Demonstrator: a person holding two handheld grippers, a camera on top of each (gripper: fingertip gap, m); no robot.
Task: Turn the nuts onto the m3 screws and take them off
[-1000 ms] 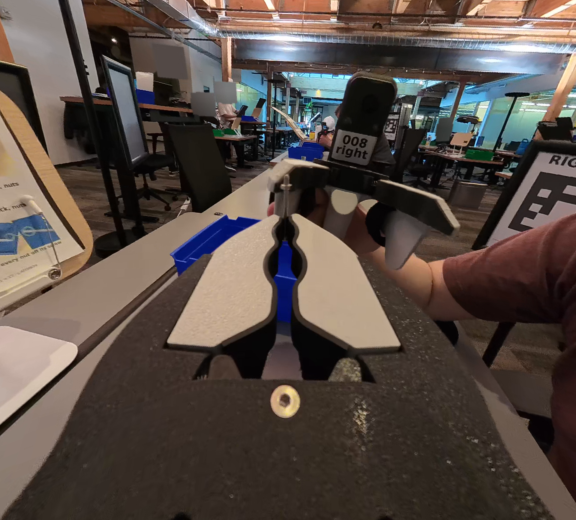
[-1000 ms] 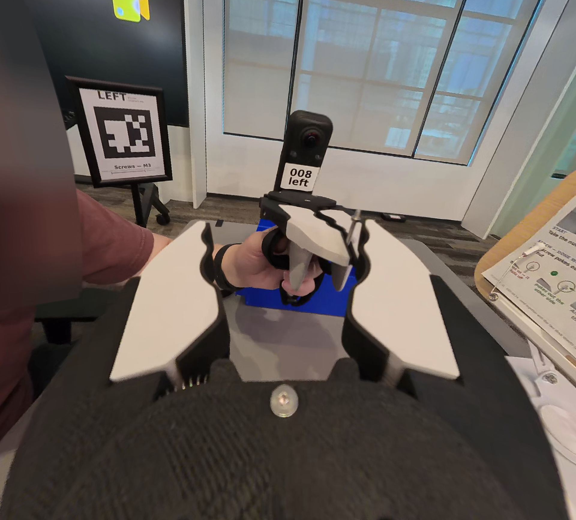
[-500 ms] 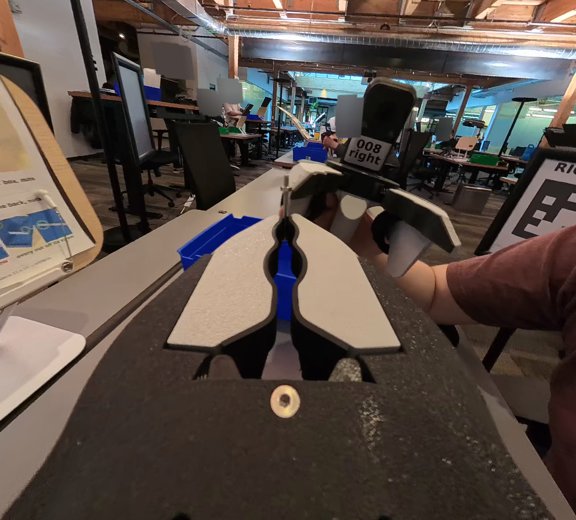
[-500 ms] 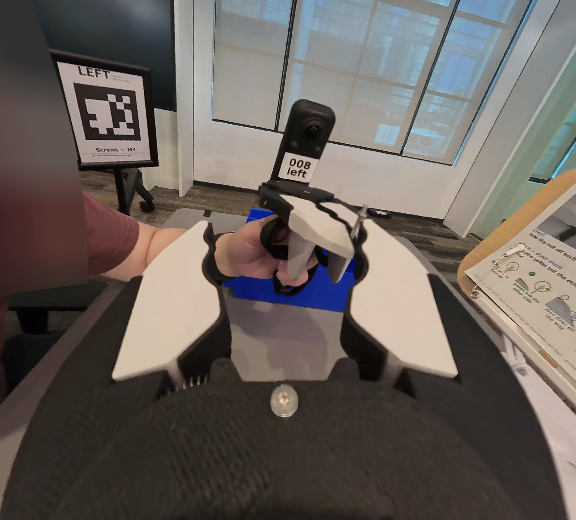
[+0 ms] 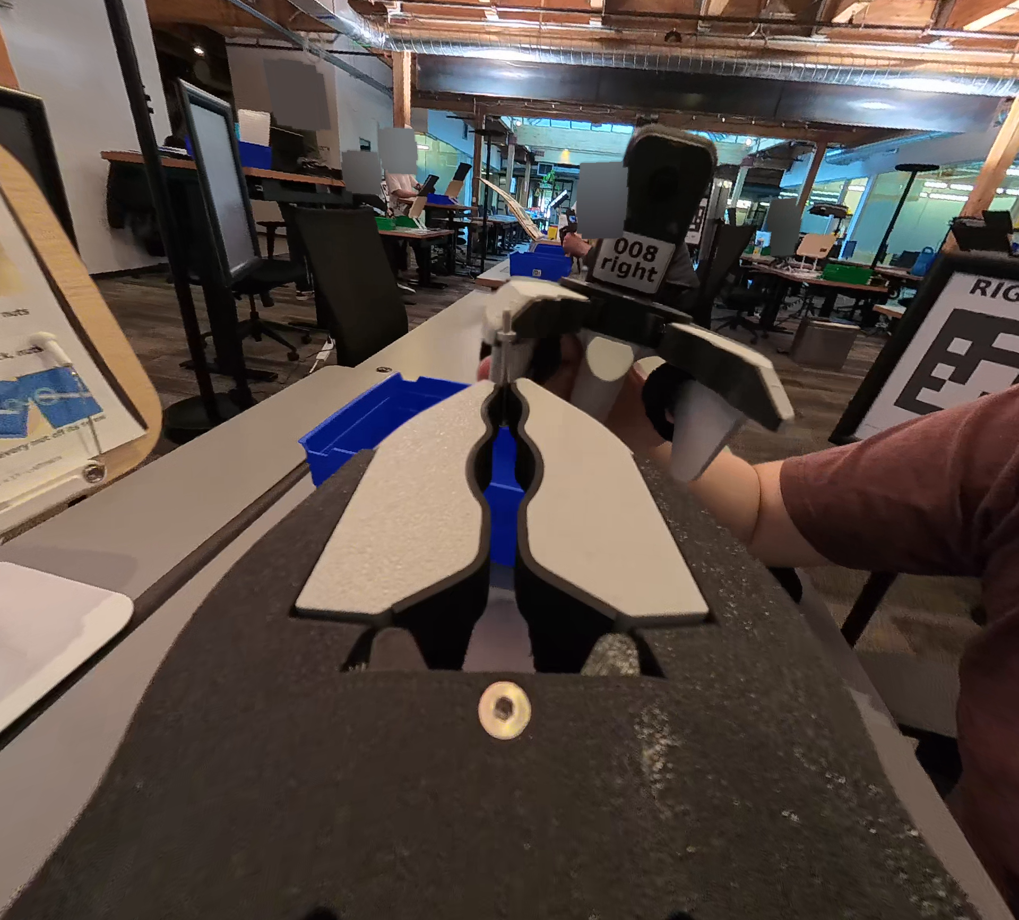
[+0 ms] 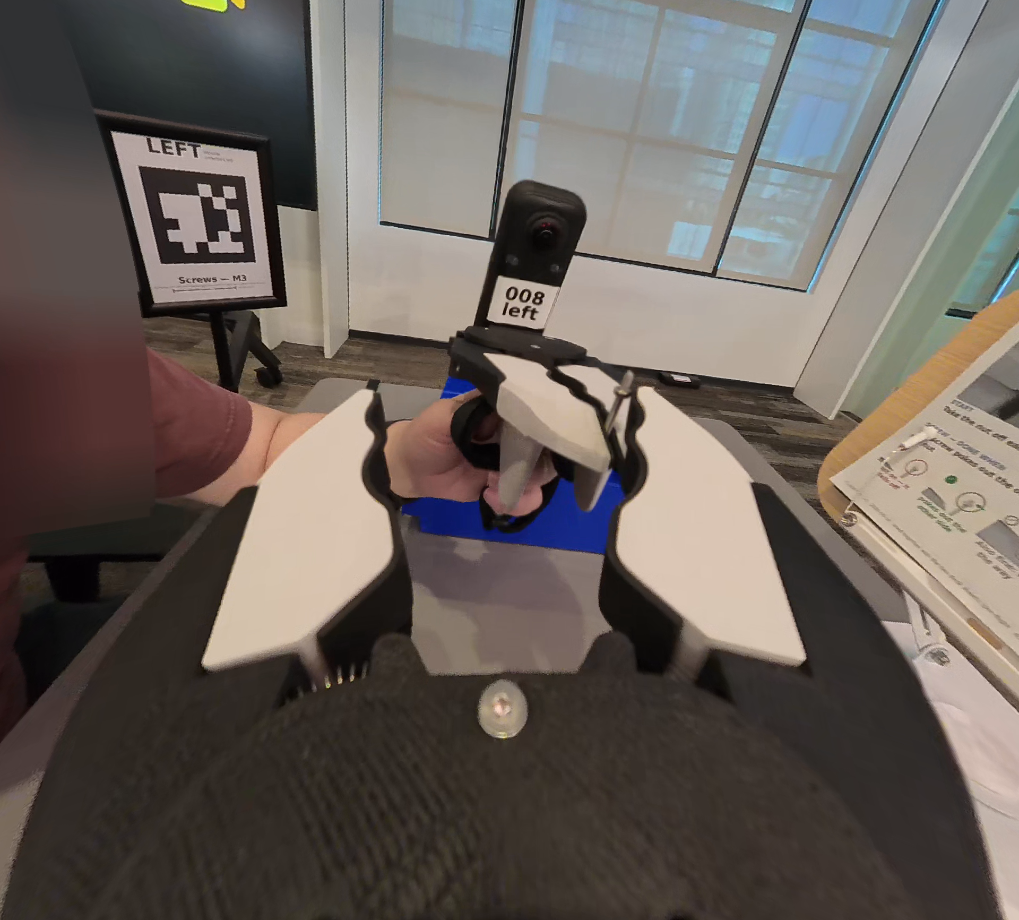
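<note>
Screw (image 5: 503, 359) stands near-upright, pinched in left hand-held gripper (image 5: 503, 397)

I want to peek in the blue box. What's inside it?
The blue bin sits on the grey table behind the left gripper, whose jaws pinch a screw. Only its bare blue inner walls show. Its floor is hidden.

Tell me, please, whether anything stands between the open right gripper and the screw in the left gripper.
Nothing visible does: the screw sticks up from the shut left gripper, right beside one of the right gripper's fingers.
</note>
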